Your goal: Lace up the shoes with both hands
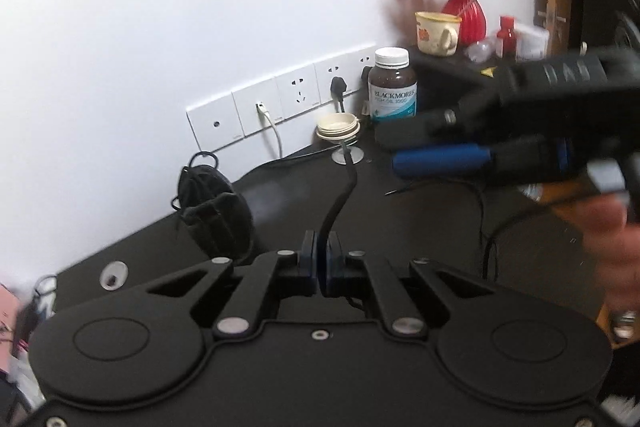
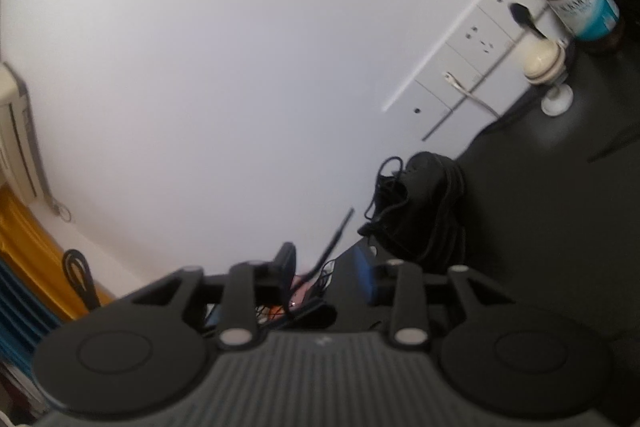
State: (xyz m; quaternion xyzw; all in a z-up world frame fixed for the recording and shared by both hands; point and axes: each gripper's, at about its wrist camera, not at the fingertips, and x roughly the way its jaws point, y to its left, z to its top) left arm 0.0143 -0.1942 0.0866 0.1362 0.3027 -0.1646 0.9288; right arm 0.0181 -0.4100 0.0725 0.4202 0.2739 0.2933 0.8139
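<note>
With my left gripper [image 1: 319,259] clamped on the black lace [image 1: 340,199] and my right gripper [image 2: 332,267] part open and empty, I should keep the lace taut toward the shoe [image 1: 212,215] lying near the wall sockets [image 1: 280,103].

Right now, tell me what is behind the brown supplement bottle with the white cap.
Behind the brown supplement bottle with the white cap runs a white row of wall sockets on the white wall, one holding a black plug. The sockets' right end is hidden by the bottle.
</note>
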